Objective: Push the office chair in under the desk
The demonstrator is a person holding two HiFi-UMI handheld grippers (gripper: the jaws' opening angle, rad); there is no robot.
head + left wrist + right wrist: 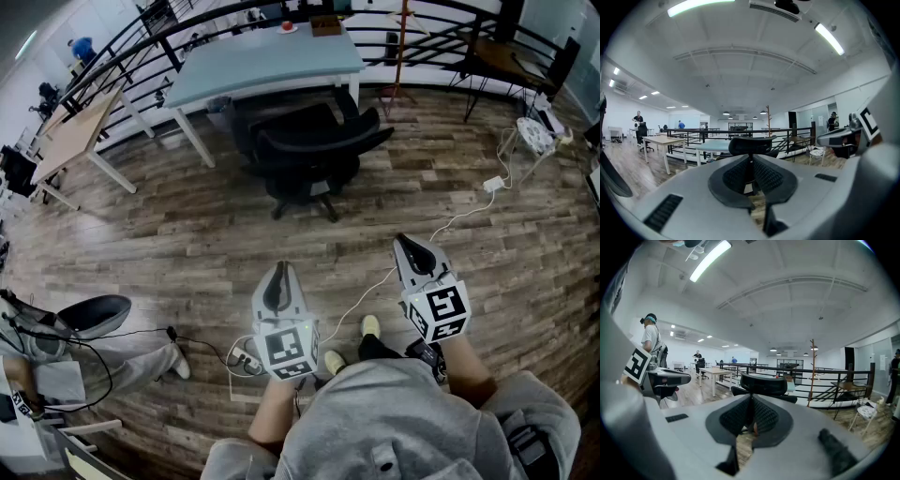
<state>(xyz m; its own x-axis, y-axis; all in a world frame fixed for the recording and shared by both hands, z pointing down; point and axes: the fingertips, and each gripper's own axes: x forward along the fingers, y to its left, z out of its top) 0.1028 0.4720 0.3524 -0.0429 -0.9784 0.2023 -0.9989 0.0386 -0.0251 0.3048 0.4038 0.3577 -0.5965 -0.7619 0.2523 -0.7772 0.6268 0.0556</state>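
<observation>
Closed, empty left gripper point(751, 168) facing the chair point(751, 145).
Its jaws meet just below the black chair back; the pale counter point(711, 146) stands behind, railing point(690, 131) beyond.

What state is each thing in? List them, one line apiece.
office chair: standing out in front of the desk, not pushed in, untouched.
desk: standing, a few small items at its far edge.
left gripper: shut, empty, well short of the chair.
right gripper: shut, empty, well short of the chair.

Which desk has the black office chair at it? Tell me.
The pale blue desk with white legs; the office chair stands just in front of it.
</observation>
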